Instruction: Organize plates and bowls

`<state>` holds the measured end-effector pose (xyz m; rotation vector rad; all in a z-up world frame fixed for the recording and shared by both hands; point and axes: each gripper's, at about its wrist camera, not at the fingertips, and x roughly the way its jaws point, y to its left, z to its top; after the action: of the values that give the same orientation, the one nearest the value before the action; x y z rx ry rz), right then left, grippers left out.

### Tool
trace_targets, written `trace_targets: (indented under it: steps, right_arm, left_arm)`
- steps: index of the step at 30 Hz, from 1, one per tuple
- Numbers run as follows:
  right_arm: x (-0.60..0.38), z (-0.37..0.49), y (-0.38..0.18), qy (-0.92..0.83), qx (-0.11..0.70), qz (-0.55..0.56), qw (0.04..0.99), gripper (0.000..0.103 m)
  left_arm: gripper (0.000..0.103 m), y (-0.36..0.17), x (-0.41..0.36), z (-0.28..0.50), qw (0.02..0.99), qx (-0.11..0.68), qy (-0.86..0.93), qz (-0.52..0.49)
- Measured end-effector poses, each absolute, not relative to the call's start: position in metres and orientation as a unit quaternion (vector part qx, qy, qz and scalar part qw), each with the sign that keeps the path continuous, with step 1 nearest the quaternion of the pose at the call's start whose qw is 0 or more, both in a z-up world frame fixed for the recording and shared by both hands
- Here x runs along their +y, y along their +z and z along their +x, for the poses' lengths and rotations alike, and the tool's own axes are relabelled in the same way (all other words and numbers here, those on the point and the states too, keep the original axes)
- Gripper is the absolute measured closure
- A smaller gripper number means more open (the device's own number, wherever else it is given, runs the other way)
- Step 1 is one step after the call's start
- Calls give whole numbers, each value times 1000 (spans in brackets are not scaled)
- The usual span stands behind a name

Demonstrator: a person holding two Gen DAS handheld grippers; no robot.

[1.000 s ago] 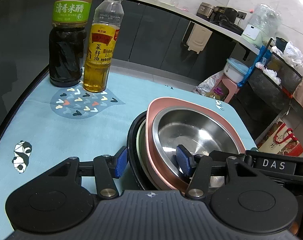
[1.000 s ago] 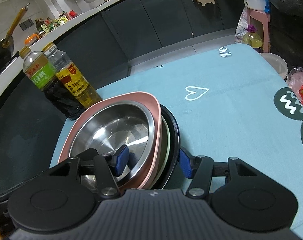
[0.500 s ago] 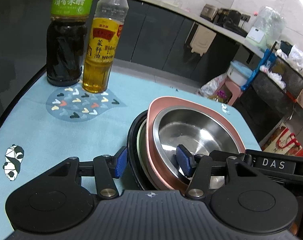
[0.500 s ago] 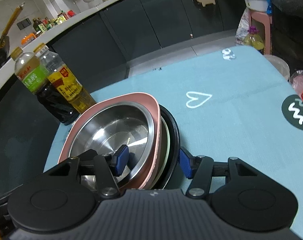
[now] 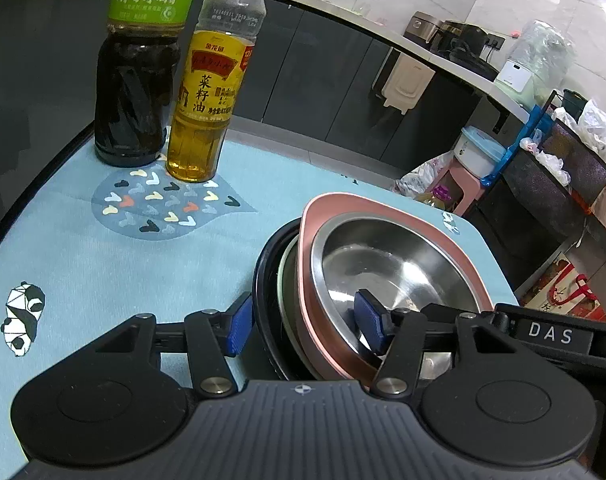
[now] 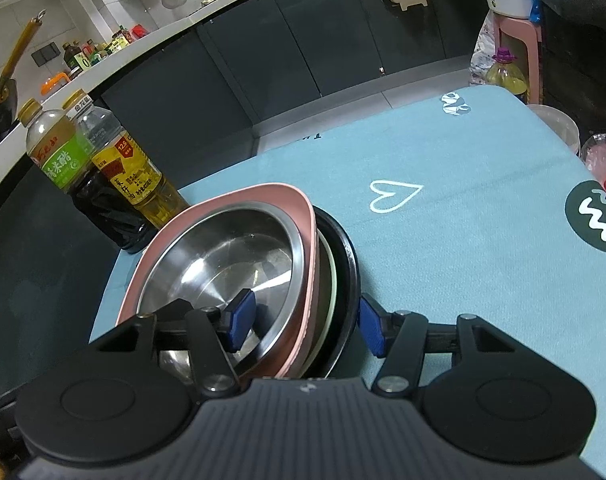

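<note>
Standing just beyond the stacked dishes: vinegar bottle, oil bottle.

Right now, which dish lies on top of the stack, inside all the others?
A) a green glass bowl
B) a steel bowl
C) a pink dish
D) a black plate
B: the steel bowl sits nested inside the pink dish, and the black plate shows only as the outermost rim lower in the stack.
</note>
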<state>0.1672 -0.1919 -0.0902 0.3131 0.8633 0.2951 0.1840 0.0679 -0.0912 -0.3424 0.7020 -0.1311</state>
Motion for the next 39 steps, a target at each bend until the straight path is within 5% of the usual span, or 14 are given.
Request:
trace_targets:
  steps: [39]
  right_arm:
    - [-184,64,-33,118,322,85,936,53]
  left_arm:
    - [52,-24,50,69,969,229,-51,-79]
